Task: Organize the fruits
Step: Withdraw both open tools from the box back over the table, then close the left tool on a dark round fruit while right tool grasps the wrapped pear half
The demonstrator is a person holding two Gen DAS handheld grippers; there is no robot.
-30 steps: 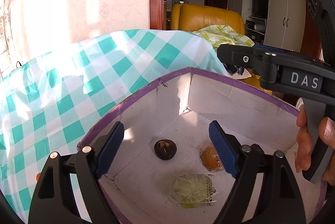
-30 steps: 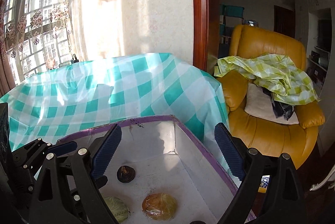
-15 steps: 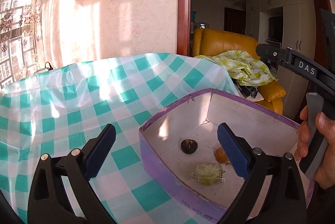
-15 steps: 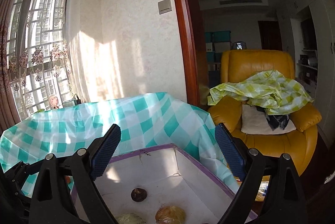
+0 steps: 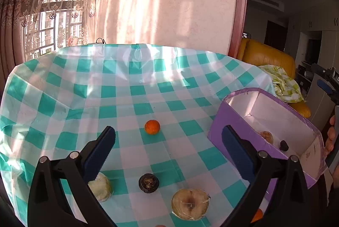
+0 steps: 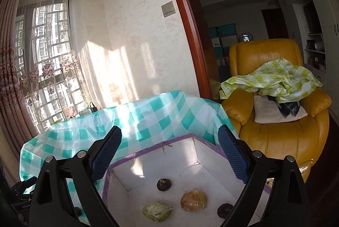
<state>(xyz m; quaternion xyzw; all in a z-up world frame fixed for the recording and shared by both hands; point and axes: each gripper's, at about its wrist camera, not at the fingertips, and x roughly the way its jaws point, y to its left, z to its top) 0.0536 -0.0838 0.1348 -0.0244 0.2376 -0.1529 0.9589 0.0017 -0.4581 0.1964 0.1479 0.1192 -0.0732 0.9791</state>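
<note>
My left gripper point(image 5: 169, 152) hangs over the teal checked tablecloth point(image 5: 127, 87), its jaws opening with nothing between them. Ahead of it lie an orange point(image 5: 152, 126), a dark mangosteen point(image 5: 148, 182), a wrapped green fruit point(image 5: 99, 186) and a wrapped pale fruit point(image 5: 190, 203). The purple box point(image 5: 220, 121) stands at the right. My right gripper point(image 6: 169, 159) hovers above that box point(image 6: 148, 151), jaws opening and empty. Inside lie two dark fruits point(image 6: 163, 184) point(image 6: 225, 209), a wrapped orange-brown fruit point(image 6: 193, 199) and a wrapped green fruit point(image 6: 156, 211).
A yellow armchair point(image 6: 275, 138) with a green checked cloth stands right of the table. A wall and a curtained window point(image 5: 53, 21) are behind it. A hand point(image 5: 331, 138) shows at the right edge of the left wrist view. Another orange bit point(image 5: 257, 215) peeks by the left gripper's right finger.
My left gripper swung left out of the box to over the table, bringing the loose fruits into view. My right gripper drew back and up, its jaws widened, and a second dark fruit shows in the box.
</note>
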